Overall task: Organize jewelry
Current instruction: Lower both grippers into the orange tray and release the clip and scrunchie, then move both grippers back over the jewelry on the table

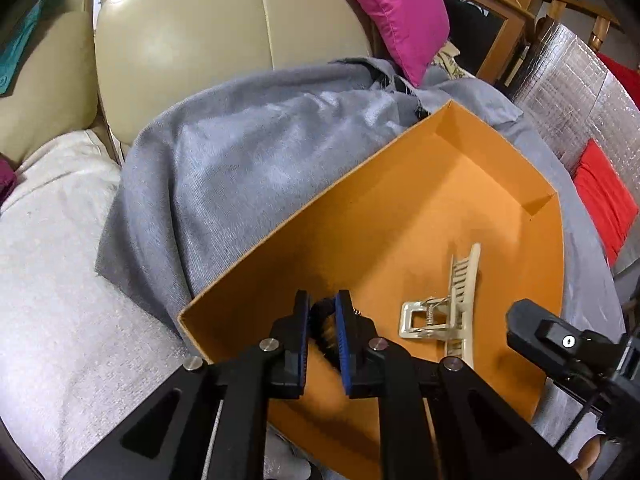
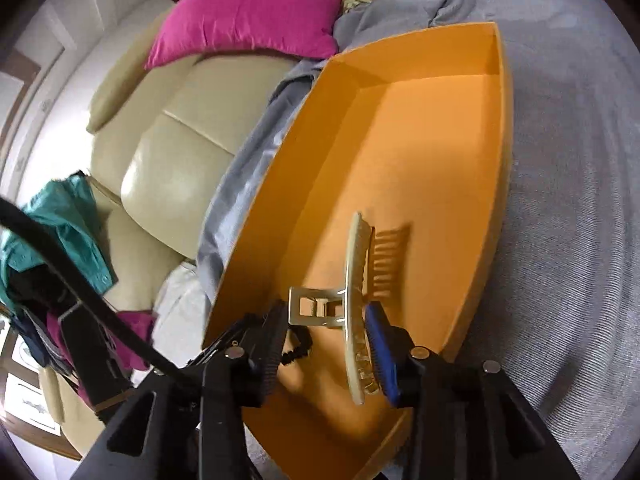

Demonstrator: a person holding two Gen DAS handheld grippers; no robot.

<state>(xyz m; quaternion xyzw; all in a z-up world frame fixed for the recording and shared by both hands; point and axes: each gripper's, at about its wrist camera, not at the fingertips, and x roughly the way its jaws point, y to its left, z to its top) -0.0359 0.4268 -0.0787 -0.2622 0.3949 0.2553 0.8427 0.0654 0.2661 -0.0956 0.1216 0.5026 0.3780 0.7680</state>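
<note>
- Orange cardboard makes up the open box that rests on a grey cloth draped over a cream leather sofa; a magenta cushion lies behind it.
- A cream claw hair clip lies on the box floor, in the half nearer the cameras. Its long toothed bar runs roughly away from the right wrist camera, with its squared handle sticking out to the left.
- The right gripper has its jaws spread around the clip: the blue pad touches, or sits just beside, the near end of the bar, while the other jaw stands clear on the handle side. I judge the clip is released and resting on the box floor, not pinched.
- The left gripper is pressed nearly together on a dark, fuzzy hair tie, which shows between its blue pads just above the box's near left corner.
- The relation that matters next: the hair tie hangs over the box interior, left of the clip and apart from it, so the left hand need only lower it and let go.
- The right hand is nearer the clip and should draw back along the clip's long axis to avoid dragging it.
</note>
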